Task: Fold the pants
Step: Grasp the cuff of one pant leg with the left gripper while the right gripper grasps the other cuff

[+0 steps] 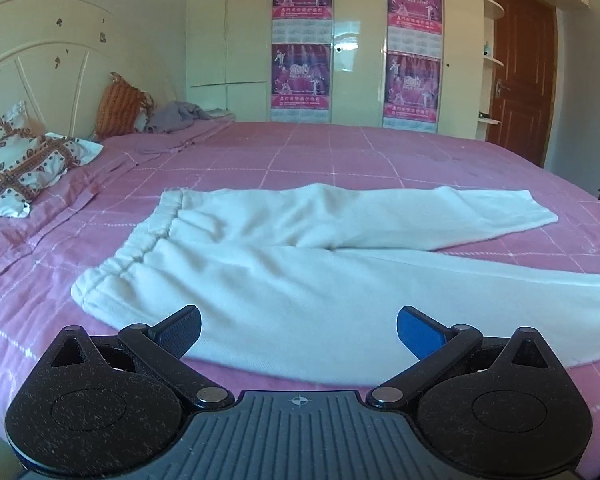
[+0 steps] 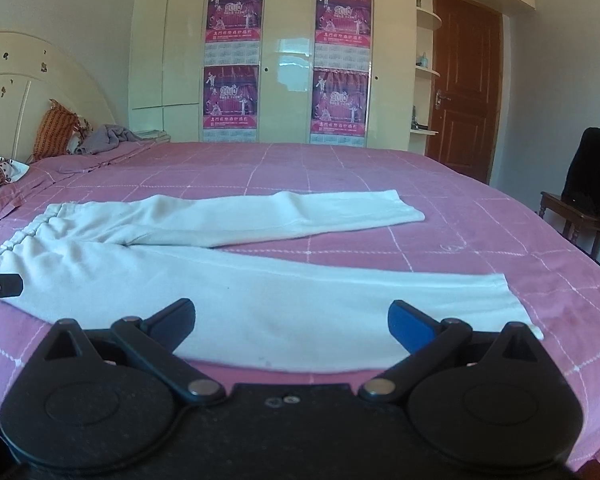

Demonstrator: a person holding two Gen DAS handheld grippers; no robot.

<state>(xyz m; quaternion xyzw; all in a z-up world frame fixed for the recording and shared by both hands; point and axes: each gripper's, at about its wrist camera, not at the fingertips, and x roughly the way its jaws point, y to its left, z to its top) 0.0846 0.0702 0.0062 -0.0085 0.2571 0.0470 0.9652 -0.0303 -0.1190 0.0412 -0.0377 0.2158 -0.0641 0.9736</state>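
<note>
White pants (image 1: 284, 264) lie flat on the pink checked bedspread (image 1: 340, 152), waistband to the left, both legs spread apart and running right. My left gripper (image 1: 299, 330) hovers open just above the near edge of the pants, close to the waist end, with nothing between its fingers. In the right wrist view the same pants (image 2: 260, 296) stretch across, the near leg's cuff at the right. My right gripper (image 2: 291, 324) is open over the near leg's lower part, holding nothing. A tip of the left gripper (image 2: 0, 288) shows at the far left edge.
Patterned pillows (image 1: 16, 164) and an orange cushion (image 1: 120, 104) lie at the headboard, with a grey garment (image 1: 180, 116) beside them. A cream wardrobe (image 1: 356, 40) with posters stands behind the bed. A brown door (image 2: 466, 80) and a wooden chair with dark clothing (image 2: 580, 200) are to the right.
</note>
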